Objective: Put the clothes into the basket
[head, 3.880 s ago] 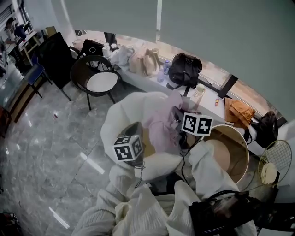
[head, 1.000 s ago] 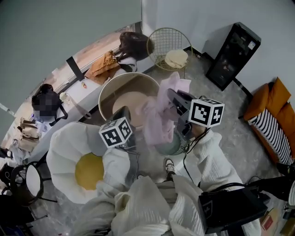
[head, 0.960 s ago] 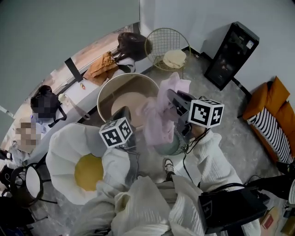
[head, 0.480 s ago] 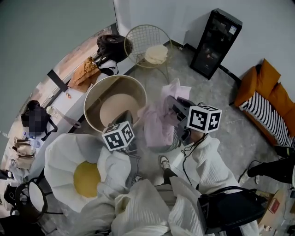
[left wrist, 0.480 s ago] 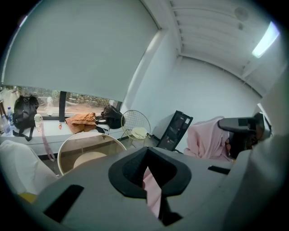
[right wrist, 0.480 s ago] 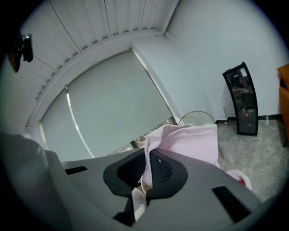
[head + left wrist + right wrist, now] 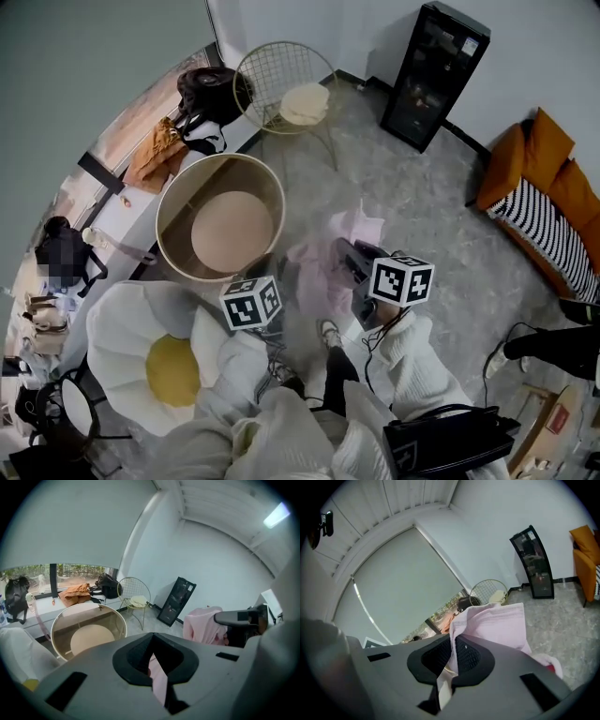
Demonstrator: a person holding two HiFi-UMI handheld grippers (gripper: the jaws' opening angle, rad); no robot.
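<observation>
A pink garment [image 7: 323, 272] hangs between my two grippers, above the grey floor just right of the basket. The basket [image 7: 274, 192] is a big round tan tub with a pale bottom and nothing in it; it also shows in the left gripper view as the basket [image 7: 119, 623]. My left gripper [image 7: 270, 270] is shut on a fold of the pink garment [image 7: 159, 679]. My right gripper [image 7: 349, 255] is shut on the garment's upper edge, and the pink cloth [image 7: 499, 625] drapes over its jaws. The left gripper view shows the right gripper [image 7: 241, 617] with cloth bunched beneath it.
A gold wire chair [image 7: 281, 89] with a cream cushion stands behind the basket. A black cabinet [image 7: 436, 75] stands against the wall, an orange striped sofa [image 7: 544, 202] at right. A white flower-shaped seat [image 7: 141, 328] lies at left. Bags [image 7: 206, 89] sit on the window ledge.
Both grippers have come down with the pink garment still held. It now hangs lower, beside the basket's right rim.
</observation>
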